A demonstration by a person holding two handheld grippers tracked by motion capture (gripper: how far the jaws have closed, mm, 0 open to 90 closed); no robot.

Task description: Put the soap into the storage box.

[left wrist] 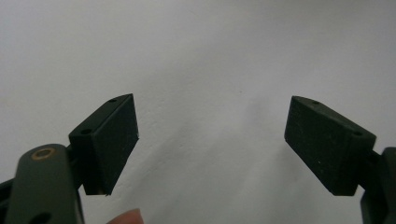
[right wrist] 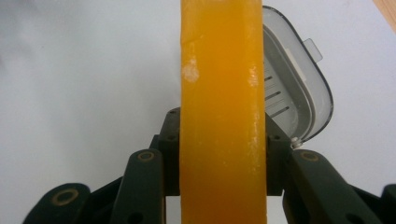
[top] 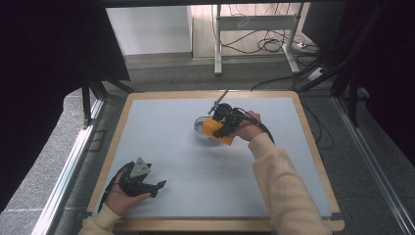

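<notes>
My right gripper (top: 223, 128) is shut on an orange bar of soap (top: 212, 129) just right of the middle of the table. In the right gripper view the soap bar (right wrist: 222, 93) stands on edge between the two jaws of that gripper (right wrist: 222, 156), which press on its sides. A clear soap dish (right wrist: 299, 88) with a slotted bottom lies just behind and right of the bar; from above the dish (top: 199, 128) sits under the soap's left end. My left gripper (top: 157, 188) rests near the front left corner, and its jaws (left wrist: 210, 144) stand open over bare mat.
A grey-blue mat (top: 195, 171) covers the wood-rimmed table (top: 205, 225). A thin metal rod (top: 219, 100) pokes up behind the right gripper. Beyond the far edge stand desk legs (top: 218, 44) and loose cables (top: 266, 46). Metal rails (top: 68, 166) run along the left side.
</notes>
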